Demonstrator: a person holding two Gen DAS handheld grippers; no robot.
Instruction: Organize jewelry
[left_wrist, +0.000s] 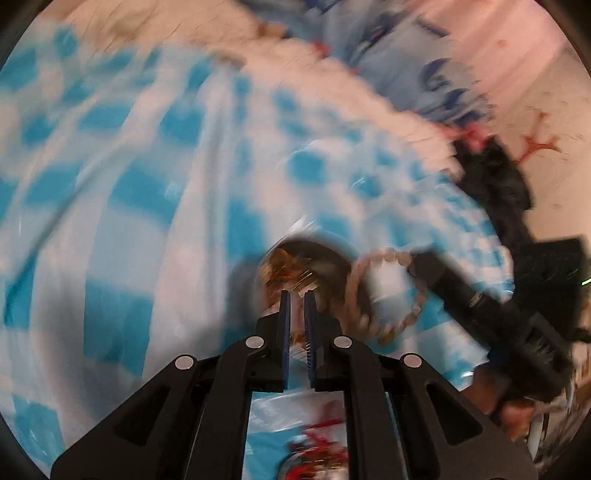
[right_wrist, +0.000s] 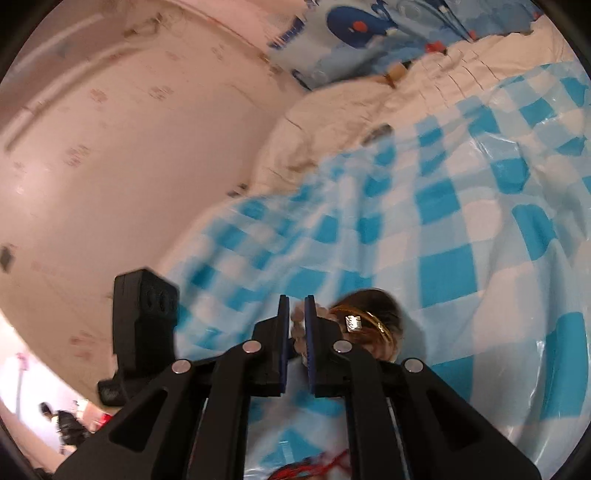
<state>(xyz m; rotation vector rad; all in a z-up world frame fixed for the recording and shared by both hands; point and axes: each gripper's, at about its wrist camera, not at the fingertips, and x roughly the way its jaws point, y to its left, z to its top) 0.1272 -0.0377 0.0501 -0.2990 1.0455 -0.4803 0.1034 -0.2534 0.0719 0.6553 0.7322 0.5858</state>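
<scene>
The right gripper (right_wrist: 296, 306) was clamped on a pale beaded bracelet (left_wrist: 388, 291) beside the dark bowl (left_wrist: 325, 258) of gold bangles (right_wrist: 364, 319) on the checkered sheet (right_wrist: 443, 229), the left gripper (left_wrist: 297, 301) looked nearly closed on nothing, so I'd lower slowly over the bowl.

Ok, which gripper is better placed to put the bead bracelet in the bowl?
Right, probably. The right gripper pinches the bead bracelet, and the bowl sits just beside its tips. The left gripper is blurred, its hold unclear.
</scene>
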